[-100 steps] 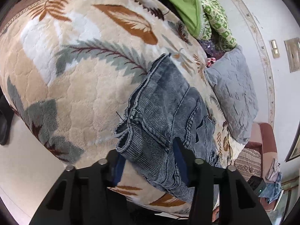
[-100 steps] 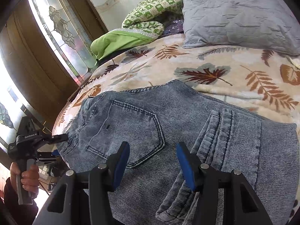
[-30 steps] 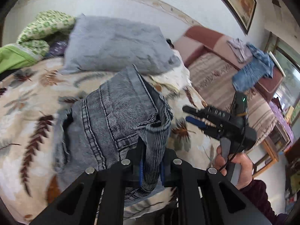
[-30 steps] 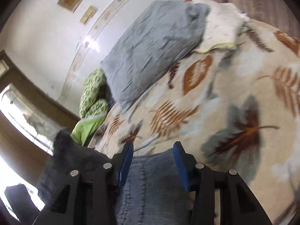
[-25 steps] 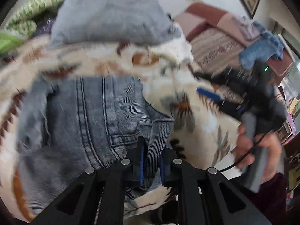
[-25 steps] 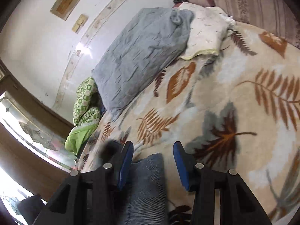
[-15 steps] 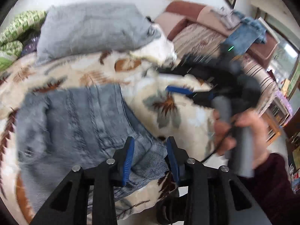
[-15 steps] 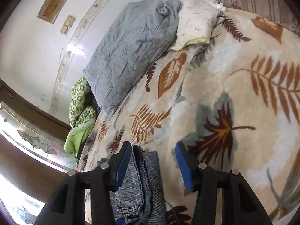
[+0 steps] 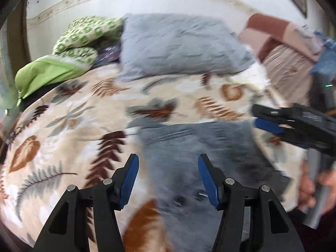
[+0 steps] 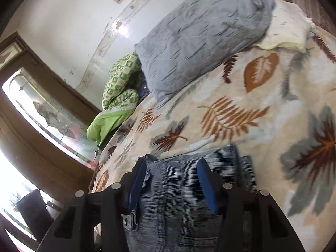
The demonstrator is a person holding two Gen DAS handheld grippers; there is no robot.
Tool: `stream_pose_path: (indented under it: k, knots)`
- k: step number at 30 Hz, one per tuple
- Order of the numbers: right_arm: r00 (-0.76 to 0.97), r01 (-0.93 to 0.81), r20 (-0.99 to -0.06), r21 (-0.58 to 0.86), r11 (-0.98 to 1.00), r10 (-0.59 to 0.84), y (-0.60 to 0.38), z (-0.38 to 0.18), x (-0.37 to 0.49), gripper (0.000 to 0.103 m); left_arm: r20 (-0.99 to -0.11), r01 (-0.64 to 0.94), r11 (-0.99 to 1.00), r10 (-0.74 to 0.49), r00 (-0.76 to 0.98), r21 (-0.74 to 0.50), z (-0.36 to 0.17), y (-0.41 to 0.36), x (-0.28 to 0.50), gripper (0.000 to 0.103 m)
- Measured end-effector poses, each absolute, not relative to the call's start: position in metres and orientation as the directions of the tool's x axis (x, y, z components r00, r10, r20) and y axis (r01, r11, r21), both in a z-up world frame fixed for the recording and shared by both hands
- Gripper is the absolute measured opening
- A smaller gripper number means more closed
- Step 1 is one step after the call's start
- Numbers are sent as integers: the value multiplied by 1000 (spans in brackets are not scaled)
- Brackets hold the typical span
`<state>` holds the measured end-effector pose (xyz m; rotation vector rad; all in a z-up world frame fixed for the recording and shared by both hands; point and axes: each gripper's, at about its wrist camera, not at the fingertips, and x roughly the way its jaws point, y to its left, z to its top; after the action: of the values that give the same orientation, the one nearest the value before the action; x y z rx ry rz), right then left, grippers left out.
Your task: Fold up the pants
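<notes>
Folded blue-grey jeans (image 9: 189,142) lie on the leaf-patterned blanket (image 9: 73,115) near the bed's front edge. My left gripper (image 9: 168,159) hovers over their left part, its jaws opening, the blue pads clear of the denim. The view is motion-blurred. My right gripper (image 9: 255,115) comes in from the right at the jeans' far right corner, held by a person's hand (image 9: 310,191). In the right wrist view the right gripper (image 10: 172,163) stands open above the jeans (image 10: 180,189), with the waistband seam below its gap and neither pad pressing.
A grey pillow (image 9: 178,46) and a green patterned quilt (image 9: 84,37) lie at the head of the bed. A white pillow (image 10: 289,27) sits beside the grey one. A striped sofa (image 9: 283,63) with clothes stands at right. A glass door (image 10: 42,115) is at left.
My left gripper, shut on a lifted fold of the jeans, laid it down, let go and opened. The jeans now lie flat. My right gripper has moved over them.
</notes>
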<state>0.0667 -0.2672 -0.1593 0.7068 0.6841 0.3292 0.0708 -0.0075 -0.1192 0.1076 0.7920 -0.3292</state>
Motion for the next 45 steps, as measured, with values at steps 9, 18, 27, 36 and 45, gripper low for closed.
stream_pose_path:
  k: [9, 18, 27, 36, 45]
  knots:
    - [695, -29, -511, 684, 729, 507, -244, -177, 96, 54, -777, 318, 948, -179, 604, 29, -148, -31, 128, 60]
    - [647, 13, -548, 702, 712, 530, -254, -200, 119, 55, -829, 340, 939, -145, 541, 58, -184, -56, 150, 60]
    - [630, 85, -610, 670, 737, 482, -266, -217, 122, 55, -824, 323, 945, -140, 550, 54, -178, -50, 141, 62]
    - [679, -15, -551, 651, 759, 486, -282, -190, 76, 54, -763, 403, 909, -186, 619, 105, -144, -35, 58, 62]
    - [659, -131, -586, 528, 839, 472, -264, -181, 27, 54, -797, 404, 911, -183, 576, 83, -162, -36, 24, 62]
